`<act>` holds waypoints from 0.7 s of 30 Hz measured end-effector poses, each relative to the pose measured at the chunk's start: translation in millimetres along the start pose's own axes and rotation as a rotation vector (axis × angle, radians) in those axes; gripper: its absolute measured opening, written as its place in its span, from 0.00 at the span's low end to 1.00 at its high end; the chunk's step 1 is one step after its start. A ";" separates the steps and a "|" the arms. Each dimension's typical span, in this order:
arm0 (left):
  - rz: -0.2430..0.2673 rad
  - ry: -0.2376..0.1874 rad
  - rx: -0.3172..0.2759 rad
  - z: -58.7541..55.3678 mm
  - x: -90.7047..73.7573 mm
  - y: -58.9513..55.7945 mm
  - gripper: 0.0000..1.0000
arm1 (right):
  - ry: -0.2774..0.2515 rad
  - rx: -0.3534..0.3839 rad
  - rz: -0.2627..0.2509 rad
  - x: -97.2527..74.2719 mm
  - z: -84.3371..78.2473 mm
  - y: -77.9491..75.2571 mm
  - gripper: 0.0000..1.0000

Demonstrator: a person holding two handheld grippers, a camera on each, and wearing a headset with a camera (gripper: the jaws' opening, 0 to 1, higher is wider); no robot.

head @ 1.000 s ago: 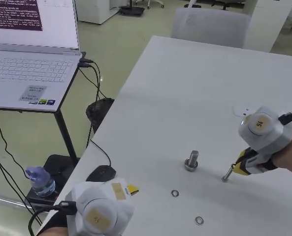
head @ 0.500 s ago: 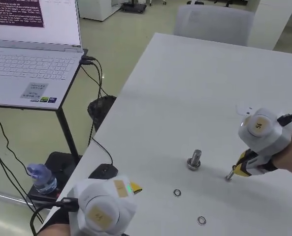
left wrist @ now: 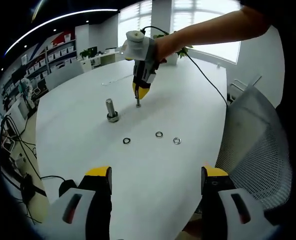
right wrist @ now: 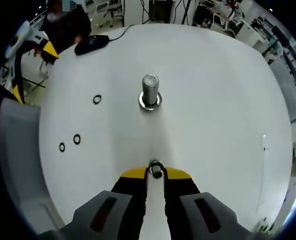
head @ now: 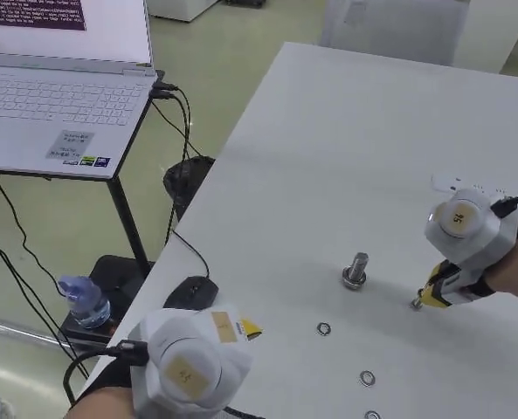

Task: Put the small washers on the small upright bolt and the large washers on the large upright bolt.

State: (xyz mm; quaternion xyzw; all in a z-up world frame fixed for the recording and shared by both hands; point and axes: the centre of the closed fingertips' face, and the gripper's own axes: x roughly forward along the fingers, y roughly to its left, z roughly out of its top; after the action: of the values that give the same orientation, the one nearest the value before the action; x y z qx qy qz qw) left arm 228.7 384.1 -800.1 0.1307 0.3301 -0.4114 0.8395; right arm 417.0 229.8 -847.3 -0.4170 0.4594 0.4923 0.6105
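Right gripper (right wrist: 155, 176) pinches the small bolt (right wrist: 156, 169), its shank apparently hidden below

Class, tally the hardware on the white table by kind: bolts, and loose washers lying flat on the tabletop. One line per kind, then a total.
Bolts: 2, the large bolt standing free and the small bolt in the right claw.
Loose washers: 3, seen in the left gripper view as the left washer, the middle washer and the right washer.
Total: 5.

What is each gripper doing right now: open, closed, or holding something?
Left gripper: open, holding nothing.
Right gripper: closed on the small bolt, which stands upright.
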 end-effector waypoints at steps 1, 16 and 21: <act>-0.001 0.001 -0.001 -0.8 0.1 0.3 0.72 | 0.002 -0.001 0.003 2.2 -0.4 0.2 0.13; -0.003 0.000 -0.006 -3.9 -0.8 2.4 0.70 | 0.039 -0.008 0.018 21.3 -3.7 0.0 0.13; -0.004 0.003 -0.007 -5.2 -1.7 2.0 0.70 | 0.037 -0.002 0.017 23.4 -3.5 0.2 0.13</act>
State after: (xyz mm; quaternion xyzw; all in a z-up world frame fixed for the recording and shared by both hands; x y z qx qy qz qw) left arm 227.3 389.0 -803.0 0.1276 0.3330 -0.4119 0.8385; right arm 418.5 231.5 -870.9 -0.4229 0.4736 0.4900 0.5973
